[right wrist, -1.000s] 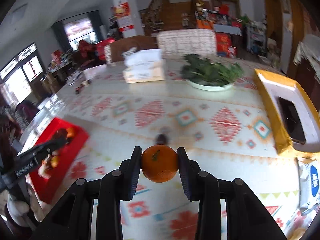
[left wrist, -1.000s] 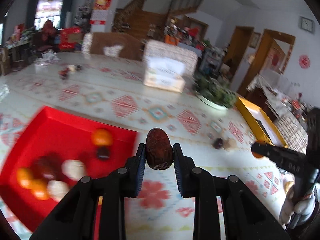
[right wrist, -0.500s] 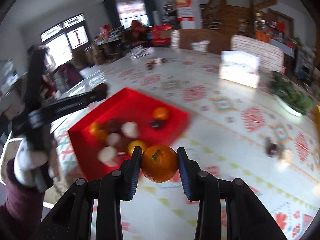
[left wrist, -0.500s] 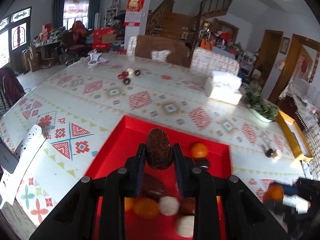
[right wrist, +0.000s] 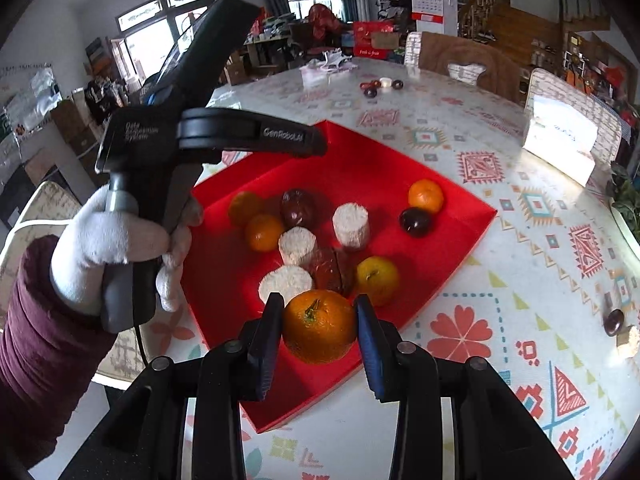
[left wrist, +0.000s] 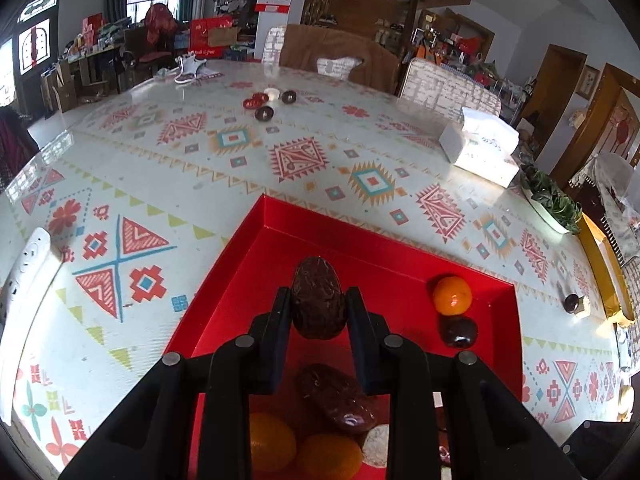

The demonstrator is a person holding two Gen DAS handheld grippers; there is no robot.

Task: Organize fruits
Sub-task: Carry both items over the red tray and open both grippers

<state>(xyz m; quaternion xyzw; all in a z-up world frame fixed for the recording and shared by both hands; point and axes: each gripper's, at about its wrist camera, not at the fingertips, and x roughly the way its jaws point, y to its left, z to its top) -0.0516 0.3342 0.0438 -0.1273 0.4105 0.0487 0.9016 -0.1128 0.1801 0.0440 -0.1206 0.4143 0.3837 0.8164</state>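
Observation:
My left gripper (left wrist: pixel 319 308) is shut on a wrinkled dark-brown date (left wrist: pixel 319 302) and hangs over the red tray (left wrist: pixel 360 248). My right gripper (right wrist: pixel 318 326) is shut on an orange tangerine (right wrist: pixel 319 326) above the near corner of the red tray (right wrist: pixel 472 220). Inside the tray lie several tangerines, dark plums, white cylinders and a yellow fruit (right wrist: pixel 378 274). The left gripper's body, held by a white-gloved hand (right wrist: pixel 108 240), shows at the left of the right wrist view; its fingertips are hidden there.
A dark fruit (right wrist: pixel 613 321) and a small beige piece (right wrist: pixel 628 336) lie on the patterned tablecloth right of the tray. More small items (left wrist: pixel 266 104) sit at the far side. A tissue box (left wrist: pixel 480 148), a plate of greens (left wrist: pixel 552 200) and a yellow tray (left wrist: pixel 604 264) stand right.
Both grippers have swung left across the table to the red tray, each still holding its fruit. The tray now fills the lower middle of both views.

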